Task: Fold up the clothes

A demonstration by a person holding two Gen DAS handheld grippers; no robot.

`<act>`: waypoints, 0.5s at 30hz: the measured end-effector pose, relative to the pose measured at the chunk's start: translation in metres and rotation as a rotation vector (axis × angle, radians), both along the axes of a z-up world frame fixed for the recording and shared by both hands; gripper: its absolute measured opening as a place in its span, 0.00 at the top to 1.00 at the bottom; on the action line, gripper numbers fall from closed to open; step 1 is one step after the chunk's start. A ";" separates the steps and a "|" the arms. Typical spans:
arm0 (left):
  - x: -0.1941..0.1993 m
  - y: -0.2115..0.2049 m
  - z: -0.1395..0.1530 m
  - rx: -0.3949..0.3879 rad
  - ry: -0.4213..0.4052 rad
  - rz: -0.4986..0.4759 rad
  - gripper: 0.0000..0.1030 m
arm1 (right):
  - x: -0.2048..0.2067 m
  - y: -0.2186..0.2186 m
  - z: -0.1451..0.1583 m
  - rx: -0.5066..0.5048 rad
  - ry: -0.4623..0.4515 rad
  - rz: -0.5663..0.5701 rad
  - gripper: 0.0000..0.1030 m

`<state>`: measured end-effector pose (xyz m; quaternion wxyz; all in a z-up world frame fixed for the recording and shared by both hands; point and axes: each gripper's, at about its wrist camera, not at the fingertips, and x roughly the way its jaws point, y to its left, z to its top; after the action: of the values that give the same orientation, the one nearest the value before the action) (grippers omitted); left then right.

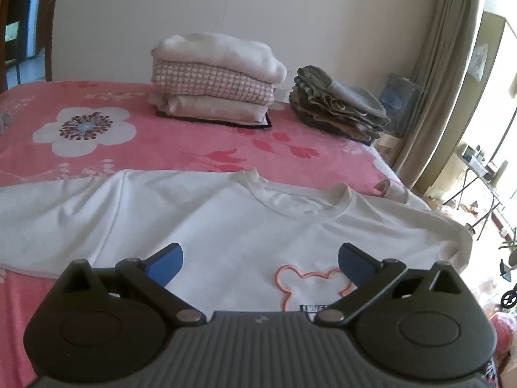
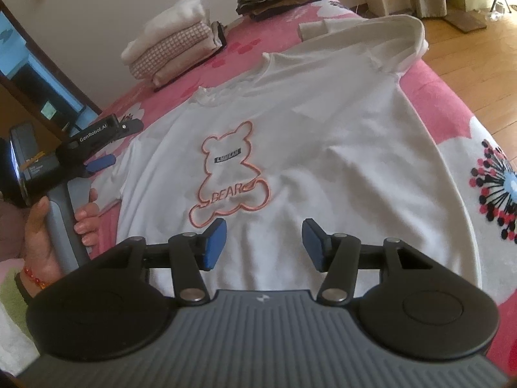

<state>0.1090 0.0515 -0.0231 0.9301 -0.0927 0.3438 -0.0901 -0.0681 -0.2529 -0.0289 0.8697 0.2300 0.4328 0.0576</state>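
**Both grippers released above the flat T-shirt**

The person's left hand (image 2: pixel 48 226) holds the left gripper (image 1: pixel 260 263) level, jaws wide apart. The white T-shirt (image 2: pixel 323 148) lies spread on the pink bed (image 1: pixel 161 135). The right gripper (image 2: pixel 263 242) hovers over its hem, jaws apart, empty.

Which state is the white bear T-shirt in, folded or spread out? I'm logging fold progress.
Spread out. The white T-shirt lies flat, front up, on the pink blanket, bear print and neckline fully showing, no fold made yet.
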 end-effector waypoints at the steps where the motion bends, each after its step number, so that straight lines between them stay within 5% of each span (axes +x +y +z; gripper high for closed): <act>1: -0.001 -0.002 -0.002 0.001 -0.007 -0.006 0.00 | 0.001 -0.001 -0.001 0.003 0.002 -0.003 0.49; 15: 0.004 -0.020 -0.033 0.041 -0.021 -0.030 0.00 | 0.011 -0.017 -0.012 0.015 0.010 -0.060 0.48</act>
<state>0.1127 0.0310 -0.0556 0.9338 -0.0674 0.3374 -0.0979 -0.0572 -0.2697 -0.0414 0.8673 0.2495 0.4295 0.0336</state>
